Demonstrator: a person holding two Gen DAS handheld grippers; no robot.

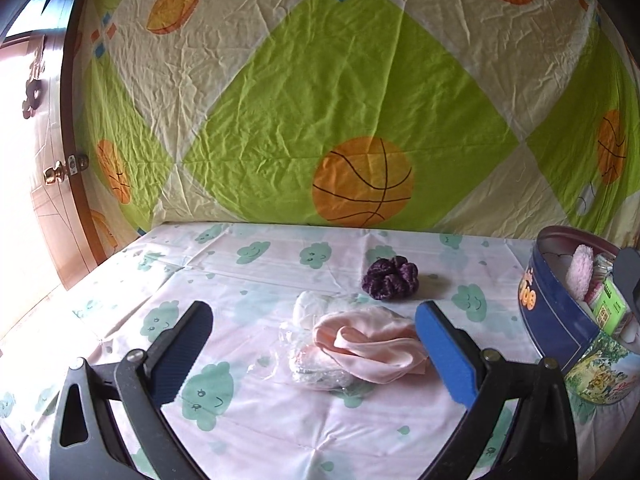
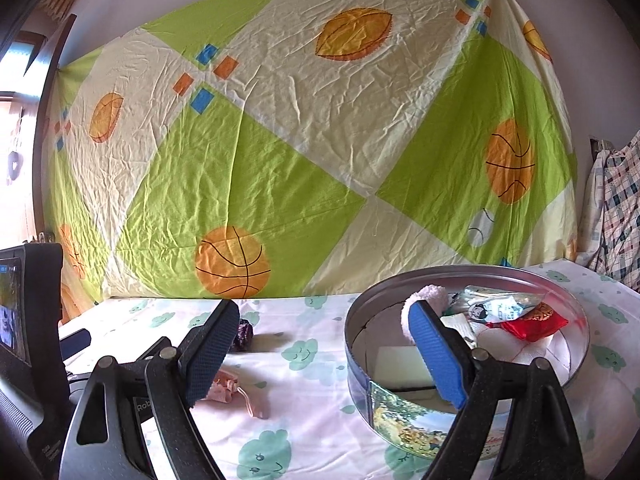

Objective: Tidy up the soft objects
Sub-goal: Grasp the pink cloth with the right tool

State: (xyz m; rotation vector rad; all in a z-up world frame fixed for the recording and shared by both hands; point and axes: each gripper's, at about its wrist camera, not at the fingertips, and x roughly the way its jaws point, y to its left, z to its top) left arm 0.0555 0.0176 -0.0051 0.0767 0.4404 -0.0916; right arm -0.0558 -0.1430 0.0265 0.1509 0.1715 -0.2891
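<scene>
A pink cloth (image 1: 370,344) lies crumpled on the table, partly over a clear plastic bag (image 1: 308,360) with white stuff in it. A purple scrunchie (image 1: 391,278) sits just behind them. My left gripper (image 1: 314,334) is open and empty, its jaws either side of the pink cloth and bag. A round blue tin (image 1: 560,320) at the right holds soft items; in the right wrist view the tin (image 2: 360,364) holds a white fluffy piece (image 2: 430,296), packets and a red pouch (image 2: 534,322). My right gripper (image 2: 324,340) is open and empty at the tin's near left rim.
The table has a pink cloth cover with green cloud prints (image 1: 280,432). A sports-print sheet (image 1: 340,100) hangs behind it. A wooden door (image 1: 44,160) is at the left. The left gripper's body (image 2: 28,340) fills the left edge of the right wrist view.
</scene>
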